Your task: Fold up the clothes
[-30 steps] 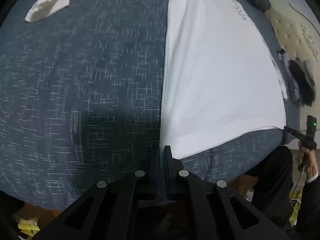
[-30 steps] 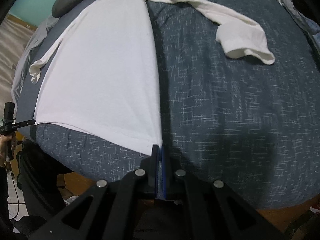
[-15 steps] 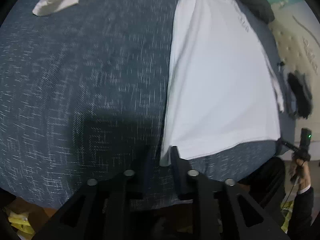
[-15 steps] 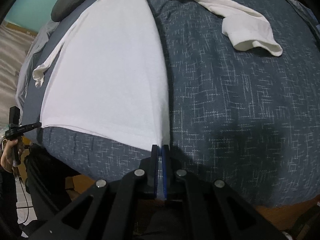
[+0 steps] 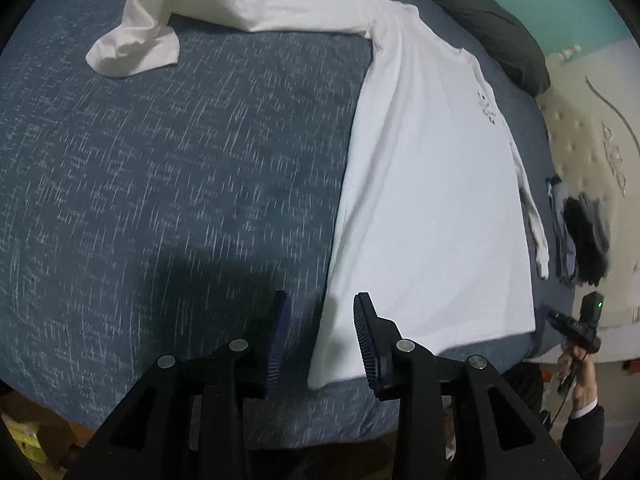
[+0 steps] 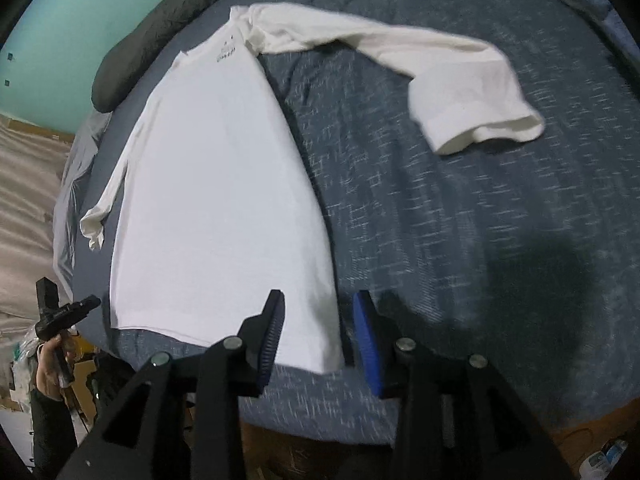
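Note:
A white long-sleeve shirt (image 5: 432,200) lies flat on the blue bedspread (image 5: 180,180), with one sleeve (image 5: 168,20) stretched out sideways and bunched at the cuff. My left gripper (image 5: 320,320) hovers over the shirt's near hem corner. Its jaws are opening, and the corner lies loose below them, untouched by the pads. In the right wrist view the shirt (image 6: 220,180) and its spread sleeve (image 6: 460,80) lie the same way. My right gripper (image 6: 320,320) is over a hem corner too, jaws opening, pads clear of the cloth.
A dark pillow (image 5: 480,12) (image 6: 132,64) lies at the head of the bed. Dark clothes (image 5: 580,236) are piled near a cream padded surface (image 5: 592,140). A hand holds a black device (image 5: 580,328) (image 6: 56,316) beside the bed's edge. The floor shows below the near edge.
Both grippers were shut at the shirt's hem corners; both have opened and pulled back a little. The corners now lie loose on the bedspread.

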{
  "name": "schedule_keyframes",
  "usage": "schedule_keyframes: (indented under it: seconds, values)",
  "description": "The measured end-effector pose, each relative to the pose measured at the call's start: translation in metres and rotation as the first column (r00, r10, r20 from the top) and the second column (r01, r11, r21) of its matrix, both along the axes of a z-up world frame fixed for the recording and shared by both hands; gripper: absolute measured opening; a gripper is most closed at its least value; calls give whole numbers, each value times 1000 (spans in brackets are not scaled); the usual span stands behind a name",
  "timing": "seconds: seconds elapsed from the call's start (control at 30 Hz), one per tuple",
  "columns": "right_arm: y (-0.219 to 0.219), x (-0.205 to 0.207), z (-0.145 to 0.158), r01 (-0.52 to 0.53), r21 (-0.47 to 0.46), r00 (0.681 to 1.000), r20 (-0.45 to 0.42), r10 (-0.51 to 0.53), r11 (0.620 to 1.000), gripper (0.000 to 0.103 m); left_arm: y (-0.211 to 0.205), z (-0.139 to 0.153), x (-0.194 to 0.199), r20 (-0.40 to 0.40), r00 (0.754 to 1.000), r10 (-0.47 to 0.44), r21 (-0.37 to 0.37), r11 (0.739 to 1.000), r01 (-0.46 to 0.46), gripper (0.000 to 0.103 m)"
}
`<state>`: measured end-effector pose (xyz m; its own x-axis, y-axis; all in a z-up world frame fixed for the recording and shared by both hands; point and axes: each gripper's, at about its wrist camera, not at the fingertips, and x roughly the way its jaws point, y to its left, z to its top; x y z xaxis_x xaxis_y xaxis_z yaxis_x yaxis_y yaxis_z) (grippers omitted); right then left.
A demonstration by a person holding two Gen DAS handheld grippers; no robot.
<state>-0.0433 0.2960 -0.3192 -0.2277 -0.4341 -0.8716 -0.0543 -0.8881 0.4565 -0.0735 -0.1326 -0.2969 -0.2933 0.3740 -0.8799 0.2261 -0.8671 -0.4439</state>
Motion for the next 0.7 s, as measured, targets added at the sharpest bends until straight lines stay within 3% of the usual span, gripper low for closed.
schedule_keyframes:
  seconds: [0.17, 0.23, 0.37, 0.7]
  values:
    - [-19, 6, -9, -21, 20, 999, 45, 20, 1000, 35, -29, 1, -15, -26, 999, 31, 1, 1000, -31, 36]
    - [-21, 7, -12, -24, 26, 999, 36, 23, 999, 20, -38, 0, -23, -38, 998, 43, -12, 999, -43, 36]
    - [-20, 9, -10, -31, 16, 999, 20, 31, 999, 7, -38, -11, -54, -56, 997, 54, -9, 998, -54, 36]
    - [-14, 14, -10, -31, 17, 999, 32, 31, 999, 5, -35, -26, -124, -104, 994, 38, 29, 999, -35, 36]
